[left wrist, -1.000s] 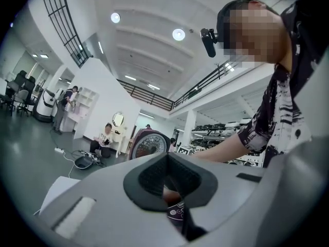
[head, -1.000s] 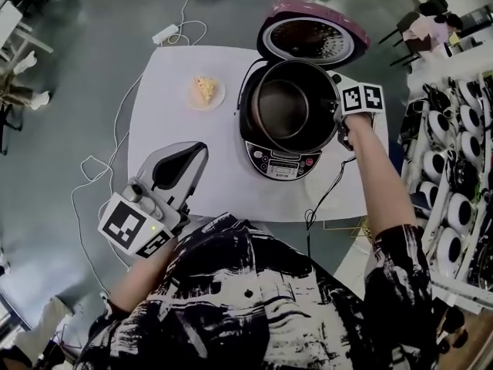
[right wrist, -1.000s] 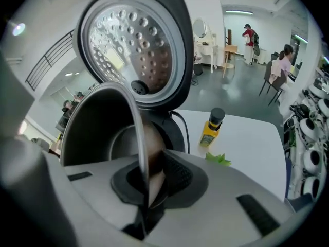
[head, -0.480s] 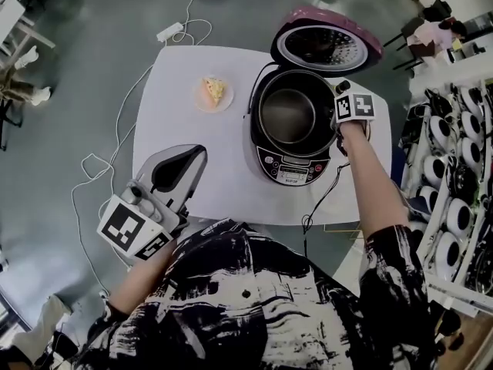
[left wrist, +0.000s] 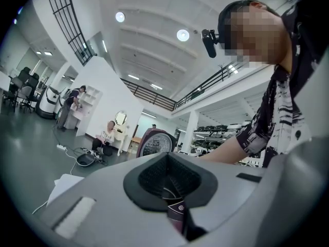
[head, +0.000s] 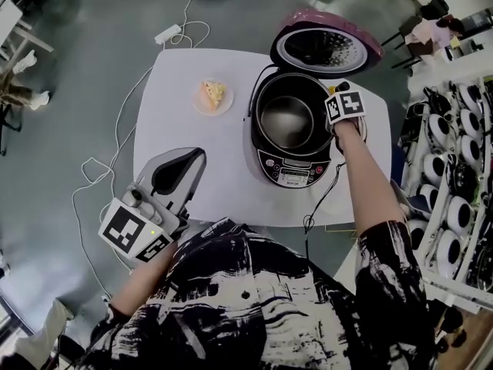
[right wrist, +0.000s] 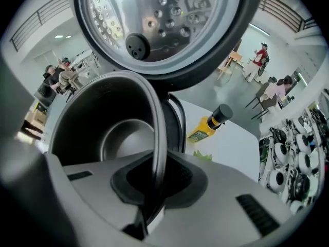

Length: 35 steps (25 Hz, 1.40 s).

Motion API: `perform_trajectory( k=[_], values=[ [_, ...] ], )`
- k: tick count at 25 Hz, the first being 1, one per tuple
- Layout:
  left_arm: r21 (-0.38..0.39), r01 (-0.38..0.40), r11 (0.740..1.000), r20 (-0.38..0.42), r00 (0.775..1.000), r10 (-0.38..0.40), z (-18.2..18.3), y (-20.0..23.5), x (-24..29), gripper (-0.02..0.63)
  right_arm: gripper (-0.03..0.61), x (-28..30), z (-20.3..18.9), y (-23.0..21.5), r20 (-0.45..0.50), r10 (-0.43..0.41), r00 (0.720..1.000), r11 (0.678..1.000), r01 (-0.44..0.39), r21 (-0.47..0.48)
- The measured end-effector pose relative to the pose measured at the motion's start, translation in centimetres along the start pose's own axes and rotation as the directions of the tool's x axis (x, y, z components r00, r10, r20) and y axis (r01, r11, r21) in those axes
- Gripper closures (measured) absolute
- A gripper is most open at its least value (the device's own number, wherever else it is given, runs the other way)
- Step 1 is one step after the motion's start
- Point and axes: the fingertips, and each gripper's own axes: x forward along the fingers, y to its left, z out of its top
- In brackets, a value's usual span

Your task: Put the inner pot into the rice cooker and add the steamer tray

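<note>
The rice cooker [head: 289, 168] stands open on the white table [head: 177, 122], its pink lid [head: 323, 48] tipped back. Inside the cooker body sits the dark inner pot [head: 286, 122]. My right gripper [head: 336, 123] points steeply down at the pot's right side and is shut on the rim. In the right gripper view the thin pot rim [right wrist: 157, 133] runs between the jaws of the right gripper [right wrist: 154, 189], under the lid [right wrist: 164, 19]. My left gripper [head: 185, 160] hangs at the table's front left corner, holding nothing, jaws together. From the left gripper [left wrist: 172, 199] the lid [left wrist: 154, 144] shows far ahead.
A small plate with a piece of food [head: 212, 95] lies left of the cooker. A yellow bottle [right wrist: 208, 125] lies on the table beyond the cooker. The cooker's cord hangs off the front edge [head: 312, 214]. A power strip and cables [head: 166, 33] lie on the floor; shelves [head: 454, 153] stand at the right.
The right gripper has sunk with the inner pot, which now sits lower in the cooker. The left gripper has barely shifted.
</note>
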Motion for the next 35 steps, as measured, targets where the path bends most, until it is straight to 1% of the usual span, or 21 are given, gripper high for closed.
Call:
perform_trajectory(
  k=[5, 8, 10, 13, 15, 16, 17, 19, 21, 23, 26, 28, 32, 35],
  values=[
    [-0.002, 0.003, 1.000, 0.006, 1.000, -0.003, 0.1, 0.0, 0.0, 0.609, 0.563, -0.1, -0.1, 0.1, -0.041, -0.029, 0.999, 0.997, 0.026, -0.072],
    [-0.006, 0.004, 1.000, 0.010, 1.000, -0.004, 0.0, 0.1, 0.0, 0.609, 0.554, -0.4, -0.2, 0.4, -0.061, -0.039, 0.997, 0.991, 0.030, -0.133],
    [-0.007, 0.007, 1.000, 0.012, 1.000, -0.007, 0.0, 0.0, 0.1, 0.609, 0.551, -0.6, -0.2, 0.6, -0.075, -0.049, 0.996, 0.980, 0.033, -0.198],
    [-0.009, 0.015, 1.000, 0.013, 1.000, -0.014, 0.0, -0.3, 0.3, 0.609, 0.535, -0.7, -0.3, 0.7, -0.099, -0.094, 0.991, 0.950, 0.059, -0.307],
    [-0.010, 0.019, 1.000, 0.011, 1.000, -0.019, 0.0, -0.5, 0.4, 0.609, 0.526, -0.6, -0.5, 0.8, -0.104, -0.106, 0.989, 0.938, 0.065, -0.340],
    [-0.011, 0.021, 1.000, 0.010, 1.000, -0.020, 0.0, -0.6, 0.5, 0.609, 0.524, -0.5, -0.6, 0.8, -0.099, -0.093, 0.991, 0.944, 0.057, -0.324],
    [-0.011, 0.022, 1.000, 0.009, 1.000, -0.022, 0.0, -0.6, 0.5, 0.609, 0.523, -0.4, -0.6, 0.8, -0.086, -0.069, 0.994, 0.958, 0.042, -0.283],
    [-0.010, 0.023, 1.000, 0.008, 1.000, -0.023, 0.0, -0.7, 0.5, 0.609, 0.523, -0.4, -0.7, 0.8, -0.041, -0.002, 0.999, 0.987, -0.005, -0.160],
    [-0.008, 0.023, 1.000, 0.005, 1.000, -0.023, 0.0, -0.8, 0.5, 0.609, 0.519, -0.5, -0.9, 0.8, 0.010, 0.042, 0.999, 0.997, -0.041, -0.067],
    [-0.008, 0.025, 1.000, 0.001, 1.000, -0.024, 0.0, -0.9, 0.6, 0.609, 0.518, -0.6, -1.0, 0.9, 0.041, 0.045, 0.998, 0.998, -0.043, -0.052],
    [-0.009, 0.031, 0.999, -0.004, 1.000, -0.031, 0.0, -1.3, 0.8, 0.609, 0.518, -0.8, -1.3, 0.9, 0.051, 0.030, 0.998, 0.996, -0.025, -0.091],
    [-0.007, 0.037, 0.999, -0.006, 0.999, -0.037, 0.0, -1.6, 1.0, 0.609, 0.514, -0.9, -1.7, 1.0, 0.056, 0.041, 0.998, 0.995, -0.035, -0.094],
    [-0.002, 0.051, 0.999, -0.010, 0.999, -0.051, 0.1, -2.0, 1.4, 0.609, 0.506, -1.3, -2.2, 1.3, 0.100, 0.101, 0.990, 0.995, -0.099, -0.024],
    [-0.001, 0.058, 0.998, -0.013, 0.998, -0.058, 0.2, -2.5, 1.8, 0.609, 0.506, -1.6, -2.7, 1.4, 0.132, 0.143, 0.981, 0.988, -0.149, 0.040]
  ],
)
